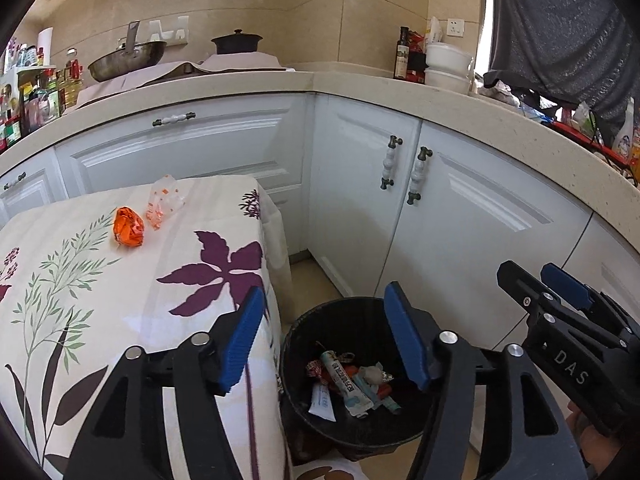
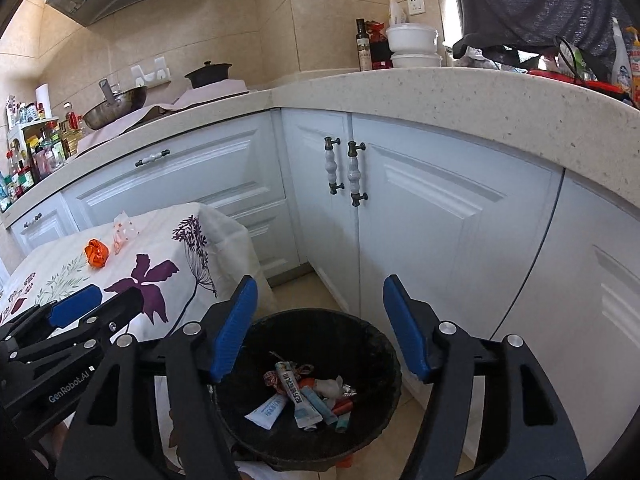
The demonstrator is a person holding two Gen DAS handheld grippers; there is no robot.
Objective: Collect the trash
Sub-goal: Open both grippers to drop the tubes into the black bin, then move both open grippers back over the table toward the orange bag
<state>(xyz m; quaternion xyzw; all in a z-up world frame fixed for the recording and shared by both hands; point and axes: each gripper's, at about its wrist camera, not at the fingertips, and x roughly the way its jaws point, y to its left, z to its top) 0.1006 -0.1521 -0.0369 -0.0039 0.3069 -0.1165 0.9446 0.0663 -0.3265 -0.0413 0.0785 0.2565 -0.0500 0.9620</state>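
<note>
A black trash bin stands on the floor beside a small table with a floral cloth. Several wrappers and tubes lie in its bottom. A crumpled orange wrapper and a clear wrapper with orange dots lie on the table's far part. My left gripper is open and empty above the bin's left rim. My right gripper is open and empty over the bin. Each gripper shows in the other's view: the right one and the left one.
White cabinets with a beige counter wrap around the corner behind the bin. A wok, a dark pot, bottles and white bowls stand on the counter. A dark cloth hangs at the upper right.
</note>
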